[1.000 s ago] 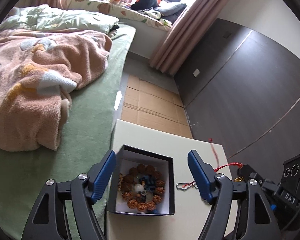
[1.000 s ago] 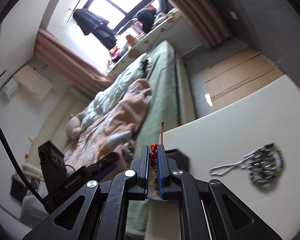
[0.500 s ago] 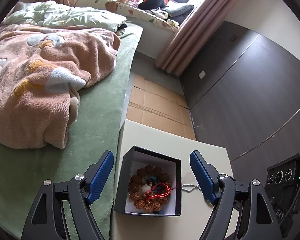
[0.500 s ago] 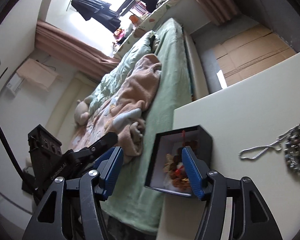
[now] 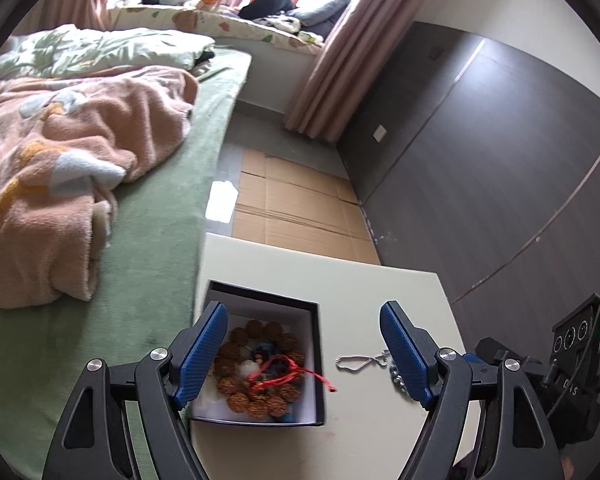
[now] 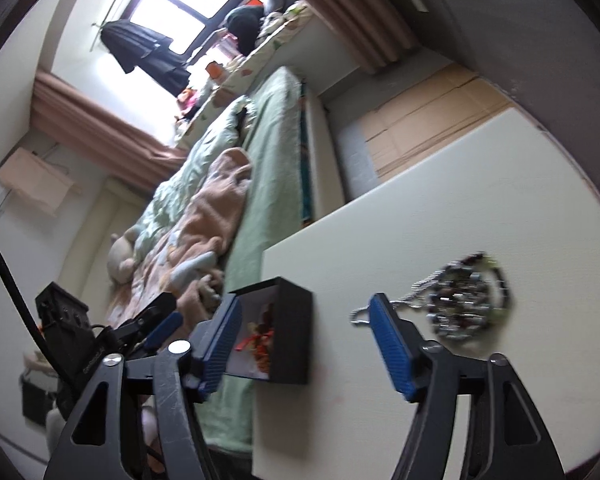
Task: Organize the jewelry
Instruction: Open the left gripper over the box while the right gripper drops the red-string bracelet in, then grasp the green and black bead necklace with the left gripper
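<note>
A black open box with a white lining stands on the cream table. A brown bead bracelet and a red cord bracelet lie in it; the cord's tail hangs over the right wall. My left gripper is open, its fingers to either side of the box. A silver chain with dark beads lies on the table right of the box; its chain end shows in the left wrist view. My right gripper is open and empty, between box and chain.
A bed with a green sheet and a peach blanket runs along the table's left edge. Cardboard covers the floor beyond the table. A dark wall is on the right. The other gripper's body is at lower right.
My right gripper held the red cord bracelet shut a second ago, then opened and dropped it into the box. It has since swung right toward the silver chain. The left gripper stayed open over the box.
</note>
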The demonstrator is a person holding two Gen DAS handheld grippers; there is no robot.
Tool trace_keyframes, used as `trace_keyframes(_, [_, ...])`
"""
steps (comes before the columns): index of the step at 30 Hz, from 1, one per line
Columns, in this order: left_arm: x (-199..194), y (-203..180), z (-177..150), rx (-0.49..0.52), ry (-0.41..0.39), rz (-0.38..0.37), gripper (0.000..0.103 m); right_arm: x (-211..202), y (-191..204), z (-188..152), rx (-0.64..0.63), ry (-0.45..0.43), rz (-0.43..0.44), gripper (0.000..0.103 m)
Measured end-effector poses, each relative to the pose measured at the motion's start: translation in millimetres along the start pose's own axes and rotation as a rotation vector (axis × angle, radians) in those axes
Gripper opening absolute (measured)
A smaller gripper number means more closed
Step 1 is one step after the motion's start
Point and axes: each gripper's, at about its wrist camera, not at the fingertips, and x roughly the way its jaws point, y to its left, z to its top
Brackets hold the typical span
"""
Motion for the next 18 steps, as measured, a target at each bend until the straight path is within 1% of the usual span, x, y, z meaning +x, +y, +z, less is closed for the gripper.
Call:
trace_keyframes(5, [7, -20, -6, 0.047, 0.013, -0.024, 0.079, -17, -20, 3, 0.027, -0.008, -0.042, 0.075])
trace_keyframes(10, [17, -40, -12, 0.087, 0.030, -0.048, 0.079, -27, -42, 6, 0.076, -0.007, -0.124, 0.075])
trace_keyframes(16, [34, -69, -21, 0.137, 0.056, -0.075, 0.079, -36, -68, 8, 0.134, 0.012, -0.195, 0.075])
trace_keyframes(17, [38, -75, -24, 0.153, 0.060, -0.077, 0.079, -38, -71, 8, 0.144, 0.013, -0.200, 0.075])
trace_keyframes(18, [41, -79, -26, 0.164, 0.065, -0.078, 0.076, -39, -75, 9, 0.153, 0.014, -0.205, 0.075])
